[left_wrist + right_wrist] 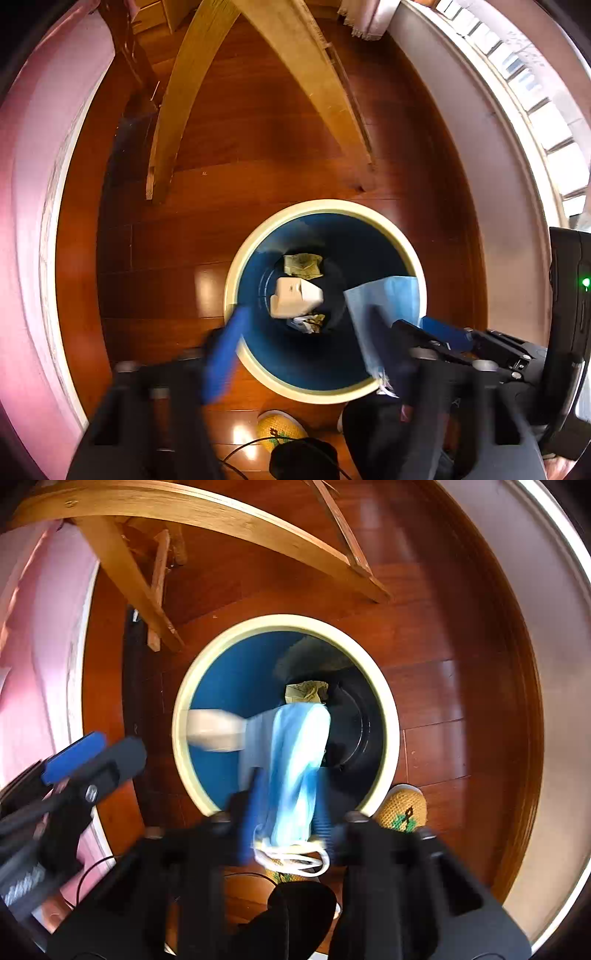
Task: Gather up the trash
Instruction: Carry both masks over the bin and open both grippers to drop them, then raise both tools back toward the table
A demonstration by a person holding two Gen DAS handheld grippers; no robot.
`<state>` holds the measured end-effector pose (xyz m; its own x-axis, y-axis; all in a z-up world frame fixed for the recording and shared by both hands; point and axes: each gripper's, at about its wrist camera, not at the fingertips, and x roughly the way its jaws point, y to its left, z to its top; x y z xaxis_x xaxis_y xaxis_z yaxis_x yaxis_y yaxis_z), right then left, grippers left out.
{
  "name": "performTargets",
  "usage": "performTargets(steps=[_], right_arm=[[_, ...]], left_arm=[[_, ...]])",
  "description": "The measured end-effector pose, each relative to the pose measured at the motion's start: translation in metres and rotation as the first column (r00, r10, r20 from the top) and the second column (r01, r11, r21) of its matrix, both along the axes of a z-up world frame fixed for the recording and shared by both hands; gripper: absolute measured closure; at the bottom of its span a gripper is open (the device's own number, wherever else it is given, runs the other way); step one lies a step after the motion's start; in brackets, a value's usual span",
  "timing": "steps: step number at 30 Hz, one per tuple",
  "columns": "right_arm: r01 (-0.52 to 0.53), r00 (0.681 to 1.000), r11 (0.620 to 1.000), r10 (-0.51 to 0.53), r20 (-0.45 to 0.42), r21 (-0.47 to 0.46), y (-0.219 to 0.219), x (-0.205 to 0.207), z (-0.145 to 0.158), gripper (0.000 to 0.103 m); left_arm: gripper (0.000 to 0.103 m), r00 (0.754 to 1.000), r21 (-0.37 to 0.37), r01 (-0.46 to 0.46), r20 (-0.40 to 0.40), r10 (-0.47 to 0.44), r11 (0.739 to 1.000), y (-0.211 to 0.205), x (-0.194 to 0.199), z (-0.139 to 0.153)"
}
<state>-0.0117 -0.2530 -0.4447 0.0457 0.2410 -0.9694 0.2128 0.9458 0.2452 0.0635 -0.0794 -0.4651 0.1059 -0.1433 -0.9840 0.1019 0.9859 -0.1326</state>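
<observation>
A round bin with a cream rim (325, 206) (284, 622) and a blue inside stands on the wooden floor right below both grippers. Crumpled yellowish paper (301, 264) (306, 692) lies at its bottom. A white box (295, 301) (214, 729), blurred, is inside the bin's mouth, free of any finger. My left gripper (306, 314) is open wide over the bin with nothing between its fingers. A light blue face mask (295, 738) (384, 302) hangs between the fingers of my right gripper (290, 779), which stands open; the pads do not press on it.
Light wooden chair legs (177, 110) (122, 565) stand on the floor just beyond the bin. Pink bedding (37, 184) runs along the left, a white wall (480, 147) along the right. A person's foot in a yellow knitted slipper (280, 428) (402, 808) is beside the bin.
</observation>
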Motion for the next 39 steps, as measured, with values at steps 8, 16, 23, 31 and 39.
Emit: performTargets(steps=[8, 16, 23, 31, 39], right_arm=[[-0.002, 1.000, 1.000, 0.002, 0.024, -0.025, -0.001, 0.005, -0.011, 0.048], [-0.011, 0.998, 0.999, 0.014, 0.063, -0.052, 0.005, -0.002, 0.041, 0.048], [-0.002, 0.995, 0.998, 0.007, 0.096, -0.059, 0.011, -0.010, 0.121, 0.048], [0.000, 0.985, 0.998, 0.010, 0.170, -0.055, 0.029, -0.024, 0.245, 0.048], [-0.001, 0.960, 0.999, 0.014, 0.279, -0.046, 0.047, -0.037, 0.362, 0.048]], left_arm=[[0.012, 0.999, 0.034, -0.041, 0.021, 0.040, 0.999, 0.012, -0.002, 0.003], [0.011, 0.996, 0.044, -0.051, 0.069, 0.048, 0.998, 0.017, -0.013, 0.053], [0.011, 0.994, 0.040, -0.055, 0.100, 0.051, 0.998, 0.026, -0.029, 0.138], [0.009, 0.979, 0.010, -0.043, 0.198, 0.040, 0.999, 0.041, -0.046, 0.269], [0.006, 0.940, -0.035, -0.022, 0.340, 0.032, 0.999, 0.053, -0.068, 0.393]])
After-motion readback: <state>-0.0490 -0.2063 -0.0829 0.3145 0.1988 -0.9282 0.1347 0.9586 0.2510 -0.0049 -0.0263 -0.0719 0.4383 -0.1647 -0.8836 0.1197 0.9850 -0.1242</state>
